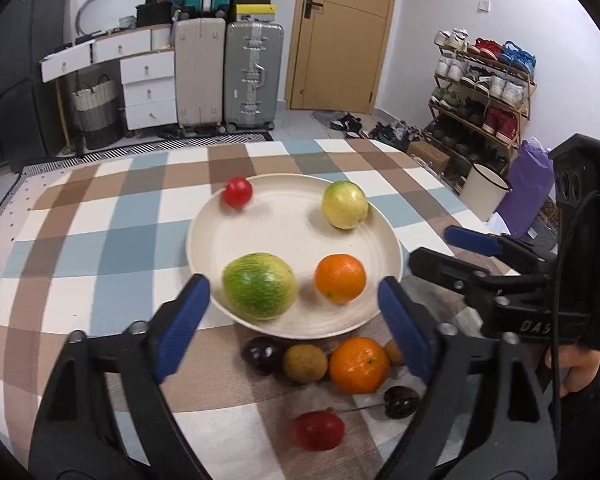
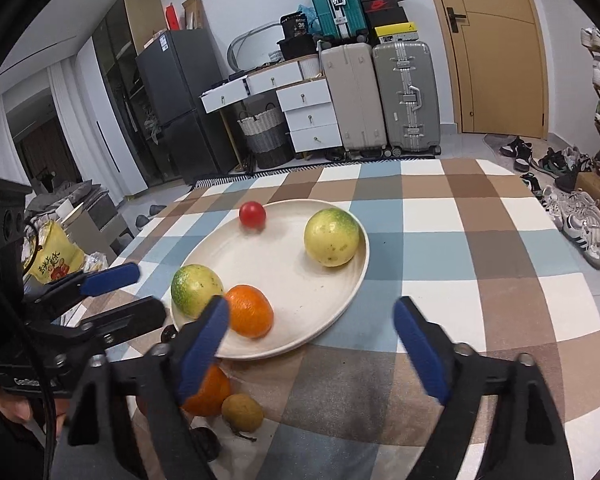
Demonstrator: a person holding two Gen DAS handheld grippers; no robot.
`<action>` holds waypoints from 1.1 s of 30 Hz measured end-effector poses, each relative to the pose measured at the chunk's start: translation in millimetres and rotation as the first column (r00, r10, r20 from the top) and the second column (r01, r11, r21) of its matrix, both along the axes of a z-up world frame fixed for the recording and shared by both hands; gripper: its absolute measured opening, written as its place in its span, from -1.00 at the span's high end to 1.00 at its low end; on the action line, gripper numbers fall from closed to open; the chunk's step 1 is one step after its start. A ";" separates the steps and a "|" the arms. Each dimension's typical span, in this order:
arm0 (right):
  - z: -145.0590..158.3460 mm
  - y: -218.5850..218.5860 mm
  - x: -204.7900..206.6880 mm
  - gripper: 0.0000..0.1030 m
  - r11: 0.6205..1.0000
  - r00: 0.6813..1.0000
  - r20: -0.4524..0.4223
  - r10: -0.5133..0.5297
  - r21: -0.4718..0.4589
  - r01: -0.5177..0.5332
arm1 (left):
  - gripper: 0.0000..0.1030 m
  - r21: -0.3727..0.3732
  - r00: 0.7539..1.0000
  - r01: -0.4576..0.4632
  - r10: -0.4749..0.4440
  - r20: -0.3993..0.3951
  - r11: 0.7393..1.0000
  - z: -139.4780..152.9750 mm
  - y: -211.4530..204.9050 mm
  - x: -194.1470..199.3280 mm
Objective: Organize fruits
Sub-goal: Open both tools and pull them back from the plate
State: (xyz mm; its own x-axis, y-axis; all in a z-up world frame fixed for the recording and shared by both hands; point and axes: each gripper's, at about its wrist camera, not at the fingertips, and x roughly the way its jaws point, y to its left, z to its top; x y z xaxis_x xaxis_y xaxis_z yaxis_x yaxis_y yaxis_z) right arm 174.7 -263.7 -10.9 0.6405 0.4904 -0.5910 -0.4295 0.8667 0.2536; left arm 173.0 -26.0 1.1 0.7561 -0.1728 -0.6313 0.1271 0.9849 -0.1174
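A cream plate (image 1: 260,236) (image 2: 284,264) holds a red tomato (image 1: 237,192) (image 2: 252,213), a yellow-green fruit (image 1: 345,204) (image 2: 331,237), a green fruit (image 1: 259,286) (image 2: 196,290) and an orange (image 1: 340,278) (image 2: 249,311). In front of the plate on the cloth lie a dark plum (image 1: 262,354), a brown kiwi-like fruit (image 1: 305,363) (image 2: 242,412), a second orange (image 1: 358,365) (image 2: 208,396), a dark cherry (image 1: 400,401) and a red fruit (image 1: 318,430). My left gripper (image 1: 294,312) is open and empty above the plate's near rim. My right gripper (image 2: 312,332) is open and empty; it also shows in the left wrist view (image 1: 440,246).
The table has a checked cloth (image 1: 100,240) (image 2: 460,260). Behind it stand suitcases (image 1: 228,72), white drawers (image 1: 148,88) and a door (image 1: 340,32). A shoe rack (image 1: 480,88) and a white bucket (image 1: 484,190) are to the right.
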 end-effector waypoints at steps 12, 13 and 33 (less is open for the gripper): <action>3.6 -0.4 -11.4 -0.99 0.998 1.000 -0.018 0.011 -0.064 -0.012 | -0.98 -0.036 0.997 -0.068 0.067 -0.038 0.997 -13.2 43.6 -35.4; 3.6 -0.6 -13.6 -0.99 0.998 1.000 -0.018 0.014 -0.066 -0.016 | -0.98 -0.037 0.997 -0.066 0.065 -0.041 0.997 -14.4 43.8 -37.6; -16.5 11.4 -29.5 -0.98 0.972 0.975 -0.140 0.171 -0.138 -0.190 | -0.98 0.001 0.992 0.023 -0.023 -0.125 1.000 -36.2 14.9 -45.5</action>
State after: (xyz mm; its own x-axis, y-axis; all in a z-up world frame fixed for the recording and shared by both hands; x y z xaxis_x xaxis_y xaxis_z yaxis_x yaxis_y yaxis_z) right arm 145.2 -252.3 -27.4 0.4648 0.4908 -0.7369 -0.5548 0.8101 0.1896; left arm 127.5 -11.1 -35.2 0.6674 -0.1872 -0.7208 0.1339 0.9823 -0.1311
